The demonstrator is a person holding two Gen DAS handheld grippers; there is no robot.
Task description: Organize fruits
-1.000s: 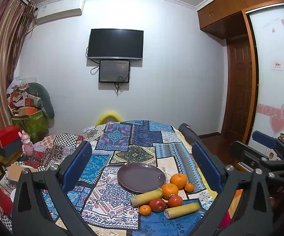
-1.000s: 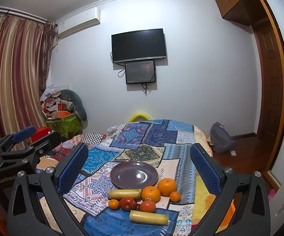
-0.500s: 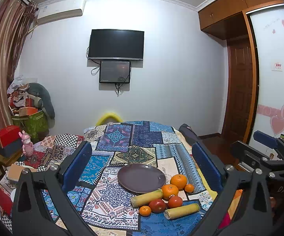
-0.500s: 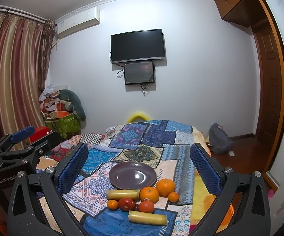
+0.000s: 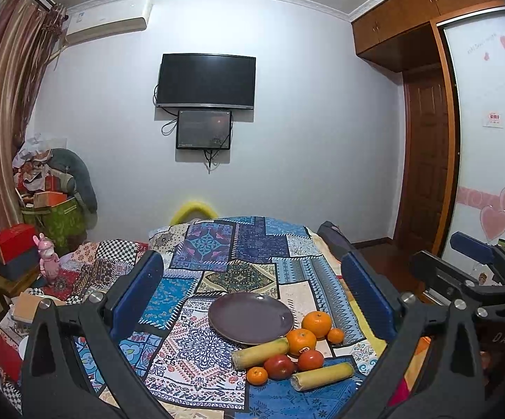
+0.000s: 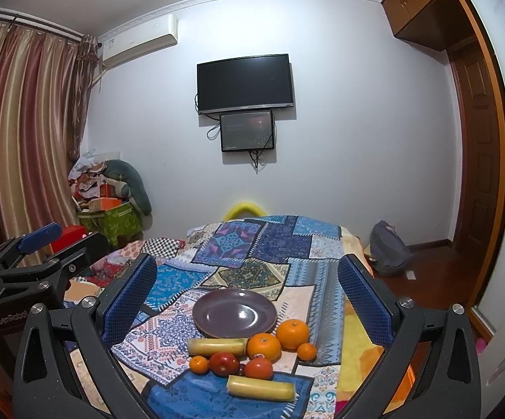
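An empty purple plate lies on the patchwork cloth. In front of it lies a cluster of fruit: two large oranges, small tangerines, a red apple, a red tomato and two yellow-green cut stalks. My left gripper is open and empty, held above and behind the fruit. My right gripper is open and empty, likewise back from the plate. Each gripper shows at the edge of the other's view.
The cloth covers a bed or table running toward the far wall with a TV. Clutter and boxes stand at the left by the curtain. A dark bag lies on the floor at the right near a wooden door.
Both views have shifted very slightly; the fruit and plate have not moved and both grippers stay open.
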